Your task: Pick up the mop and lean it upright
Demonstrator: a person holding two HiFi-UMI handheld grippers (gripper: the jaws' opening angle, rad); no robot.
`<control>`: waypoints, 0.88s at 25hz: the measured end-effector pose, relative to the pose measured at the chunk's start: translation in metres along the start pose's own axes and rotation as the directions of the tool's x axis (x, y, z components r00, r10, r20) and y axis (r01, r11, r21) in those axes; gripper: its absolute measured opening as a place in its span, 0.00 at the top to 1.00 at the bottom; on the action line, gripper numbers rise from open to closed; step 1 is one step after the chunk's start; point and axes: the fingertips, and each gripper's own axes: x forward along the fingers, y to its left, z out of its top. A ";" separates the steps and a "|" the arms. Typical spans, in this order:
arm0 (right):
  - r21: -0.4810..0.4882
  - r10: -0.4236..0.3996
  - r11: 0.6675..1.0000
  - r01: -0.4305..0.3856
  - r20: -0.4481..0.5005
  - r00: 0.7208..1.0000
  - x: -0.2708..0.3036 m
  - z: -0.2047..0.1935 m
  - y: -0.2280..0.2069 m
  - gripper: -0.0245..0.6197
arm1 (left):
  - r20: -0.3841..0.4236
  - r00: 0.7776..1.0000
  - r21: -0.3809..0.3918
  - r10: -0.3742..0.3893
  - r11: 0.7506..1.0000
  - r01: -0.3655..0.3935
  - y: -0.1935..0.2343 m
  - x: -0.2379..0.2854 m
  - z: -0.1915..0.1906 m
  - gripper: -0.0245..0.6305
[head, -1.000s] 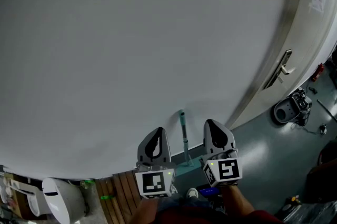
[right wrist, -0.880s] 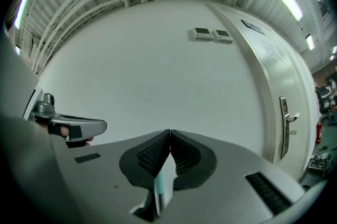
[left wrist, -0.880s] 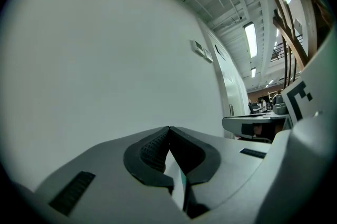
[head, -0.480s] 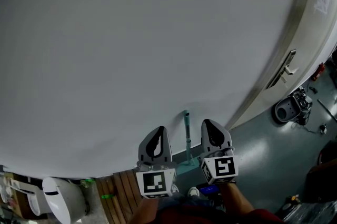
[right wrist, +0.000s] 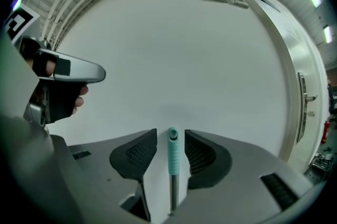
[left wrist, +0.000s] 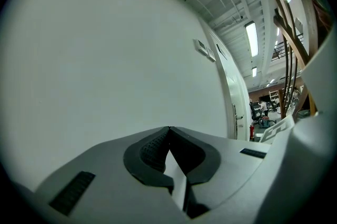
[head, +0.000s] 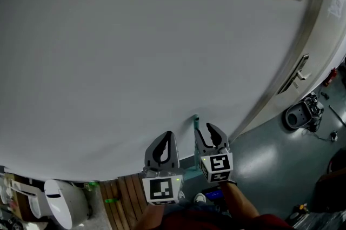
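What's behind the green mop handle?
Only the plain white wall is behind the mop handle. The strip of wall right behind the handle is covered by it, so I cannot tell whether they touch.

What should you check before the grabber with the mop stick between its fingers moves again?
1. Mop handle sits between the right gripper jaws: ok, it is centred with a gap on each side.
2. Right jaws are wide enough: ok. They have just been opening, and the pads do not touch the handle.
3. Mop stands upright against the wall: ok.
4. Left gripper is out of the way: ok. It is shut, empty and off to the side.
5. Mop's bottom end is steady on the floor: cannot tell, as the grippers hide it.
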 end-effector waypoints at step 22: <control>-0.045 -0.083 0.996 0.079 -0.087 0.993 0.055 -0.046 -0.009 0.78 | -0.008 0.999 0.019 0.049 0.999 -0.049 0.018 -0.018 0.004 0.94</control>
